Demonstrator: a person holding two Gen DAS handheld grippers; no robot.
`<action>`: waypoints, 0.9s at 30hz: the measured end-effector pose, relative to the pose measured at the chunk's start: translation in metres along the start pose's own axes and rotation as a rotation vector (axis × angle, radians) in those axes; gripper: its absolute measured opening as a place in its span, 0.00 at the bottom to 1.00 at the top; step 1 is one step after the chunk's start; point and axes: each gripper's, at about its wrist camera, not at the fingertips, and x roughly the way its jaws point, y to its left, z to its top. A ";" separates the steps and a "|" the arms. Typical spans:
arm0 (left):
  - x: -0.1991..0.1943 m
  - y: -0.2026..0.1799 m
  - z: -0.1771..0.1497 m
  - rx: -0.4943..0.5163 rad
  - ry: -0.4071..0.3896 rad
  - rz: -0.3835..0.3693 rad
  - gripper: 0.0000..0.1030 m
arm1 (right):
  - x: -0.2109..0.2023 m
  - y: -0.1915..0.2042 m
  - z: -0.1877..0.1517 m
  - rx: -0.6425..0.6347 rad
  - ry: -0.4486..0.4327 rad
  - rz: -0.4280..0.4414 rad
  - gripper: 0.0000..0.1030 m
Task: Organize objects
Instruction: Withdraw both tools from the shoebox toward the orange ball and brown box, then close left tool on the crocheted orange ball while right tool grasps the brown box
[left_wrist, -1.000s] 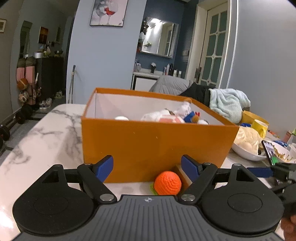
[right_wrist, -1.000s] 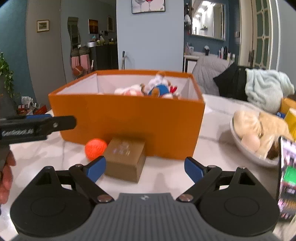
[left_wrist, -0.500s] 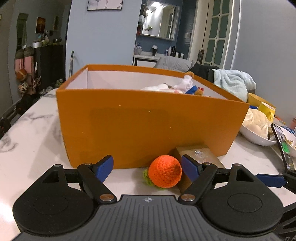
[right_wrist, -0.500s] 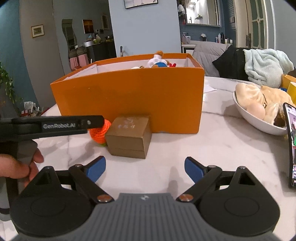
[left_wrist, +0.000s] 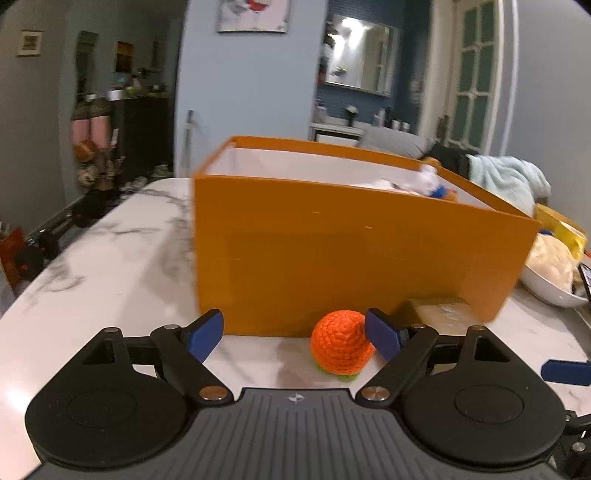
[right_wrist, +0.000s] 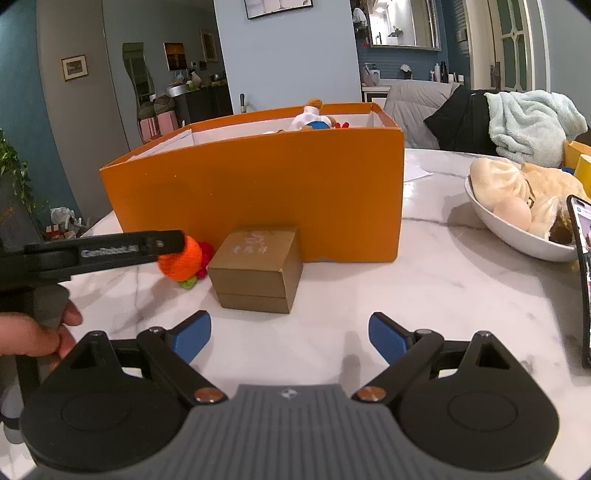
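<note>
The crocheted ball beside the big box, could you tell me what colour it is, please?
Bright orange, with a green base; the crocheted ball shows best in the left wrist view.

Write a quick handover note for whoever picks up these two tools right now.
Left tool: open, the orange crochet ball between its fingers, against the right one; not gripped.
Right tool: open, empty, short of the brown box.
Ball and brown box sit on the marble table against the orange bin.
Done: plush toys already in the bin.
Left: close on the ball, drop it in the bin; probably the brown box next.
</note>
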 end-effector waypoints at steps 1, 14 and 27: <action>-0.002 0.003 0.000 -0.010 -0.004 0.010 0.96 | 0.001 0.001 0.000 -0.002 0.001 0.002 0.90; 0.002 -0.004 0.003 -0.002 -0.009 -0.061 0.96 | 0.021 0.023 0.008 -0.040 0.003 -0.026 0.90; 0.014 -0.021 0.002 0.078 0.023 -0.154 0.96 | 0.060 0.047 0.022 -0.119 0.056 -0.066 0.70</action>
